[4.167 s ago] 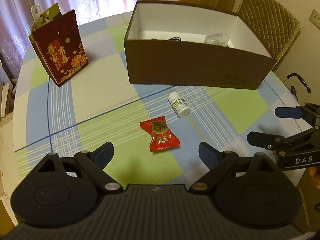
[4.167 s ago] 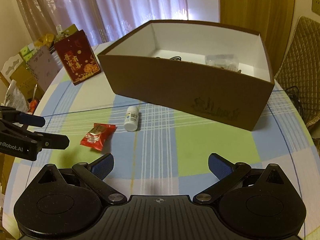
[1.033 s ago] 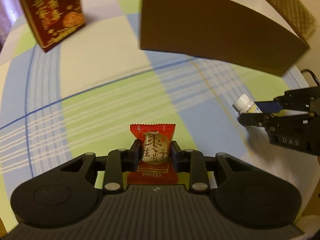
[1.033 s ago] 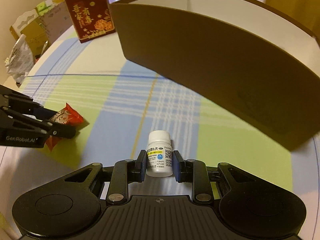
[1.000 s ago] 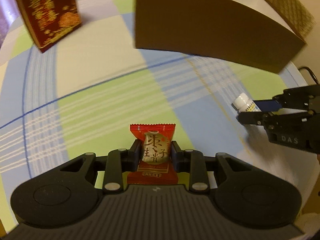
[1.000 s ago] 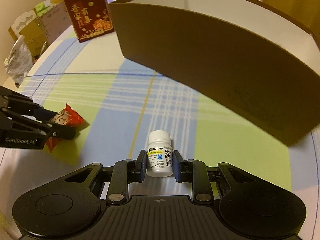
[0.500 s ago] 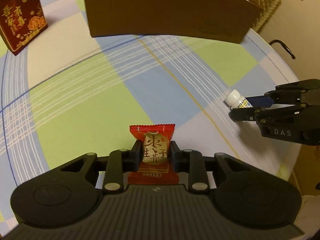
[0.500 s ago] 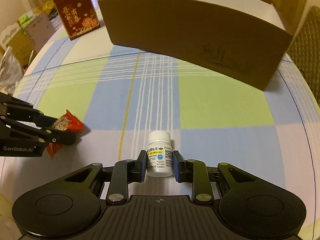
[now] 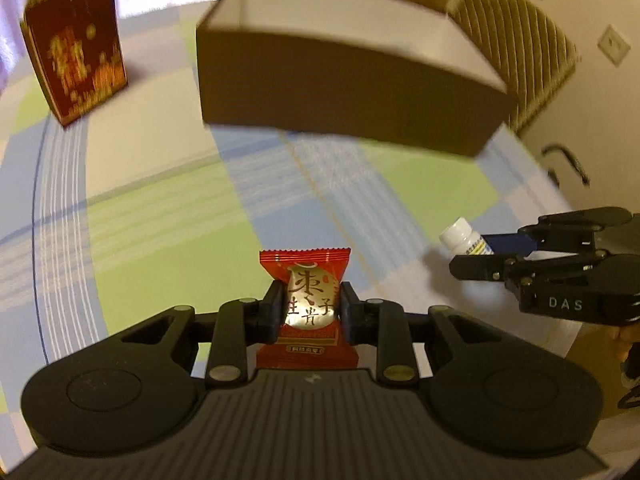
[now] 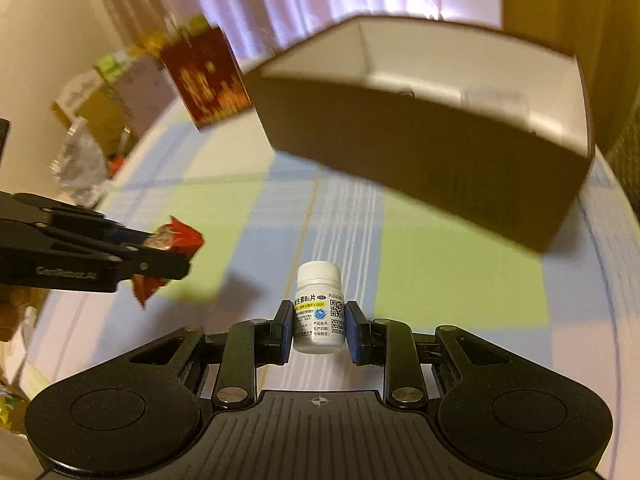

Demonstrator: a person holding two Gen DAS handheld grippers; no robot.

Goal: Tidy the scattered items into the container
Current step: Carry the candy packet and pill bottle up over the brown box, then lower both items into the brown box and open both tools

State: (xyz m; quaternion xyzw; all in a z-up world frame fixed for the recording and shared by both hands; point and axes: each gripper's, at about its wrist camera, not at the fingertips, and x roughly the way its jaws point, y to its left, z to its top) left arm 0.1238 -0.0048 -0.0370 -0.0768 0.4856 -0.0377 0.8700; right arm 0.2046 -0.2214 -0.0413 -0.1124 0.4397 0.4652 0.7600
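Surface: we see a round surface (image 9: 168, 208) under a checked cloth of blue, green and cream squares, with pale curtains (image 10: 304, 0) behind it.
Box: our landmark, a brown cardboard box (image 9: 344, 92) with a white inside, stands open-topped on the far part of the surface; in the right wrist view we see some pale things lying inside it, too blurred to name.
Gift bag: we see a red gift bag with gold print (image 9: 76, 68) standing upright to the left of the box, apart from it.
Left gripper: our left gripper (image 9: 307, 307) has its fingers closed on a red snack packet (image 9: 306, 280); we see it pinched at its middle, upright, its crimped top edge pointing toward the box.
Snack packet place: we hold it above the surface, well in front of the box and on our side of it.
Right gripper: our right gripper (image 10: 319, 326) has its fingers pressed against both sides of a white pill bottle (image 10: 319, 308), gripping it upright with the cap up.
Pill bottle place: we hold it in front of the box's long brown wall, clear of the box; in the left wrist view it (image 9: 466, 240) sits to the right of the packet.
Chair: we see a quilted chair back (image 9: 520, 48) behind the box's right end.
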